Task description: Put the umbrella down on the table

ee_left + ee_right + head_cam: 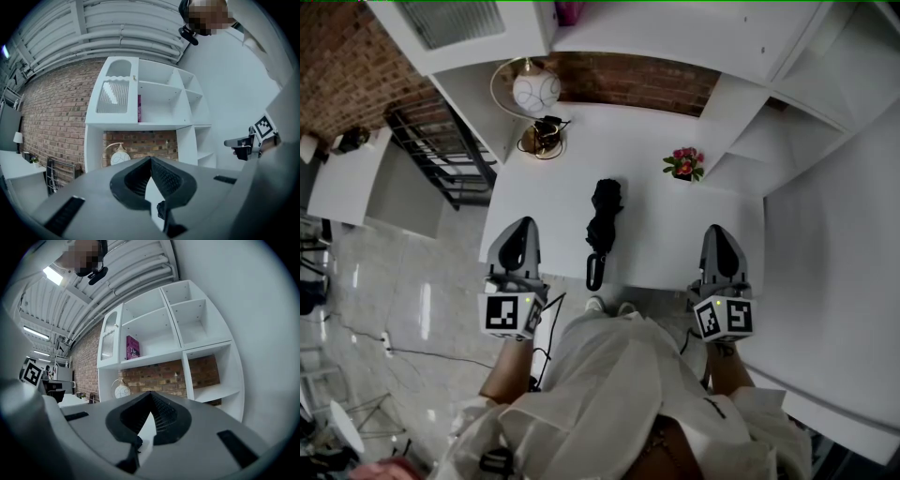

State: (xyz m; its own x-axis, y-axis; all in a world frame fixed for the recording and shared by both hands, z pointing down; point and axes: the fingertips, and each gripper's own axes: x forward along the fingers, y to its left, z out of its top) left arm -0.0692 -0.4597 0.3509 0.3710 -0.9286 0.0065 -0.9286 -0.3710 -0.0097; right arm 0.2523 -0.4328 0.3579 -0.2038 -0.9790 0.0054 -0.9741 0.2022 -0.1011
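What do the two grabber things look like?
The left gripper and right gripper are grey, tapering to a point, with black ribbed pads. Each carries a cube with black-and-white square markers. A black cable hangs by the left one. The person wears a loose white top.

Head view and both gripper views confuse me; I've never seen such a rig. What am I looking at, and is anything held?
No robot: a person holds a two-jaw tool in each hand. The head view looks down from their head at the left hand-held gripper, the right hand-held gripper and a white table. The other two pictures come from cameras riding on each one, looking along its jaws. On the table are a folded black umbrella, a globe lamp and a small flower pot. Both are shut and hold nothing.
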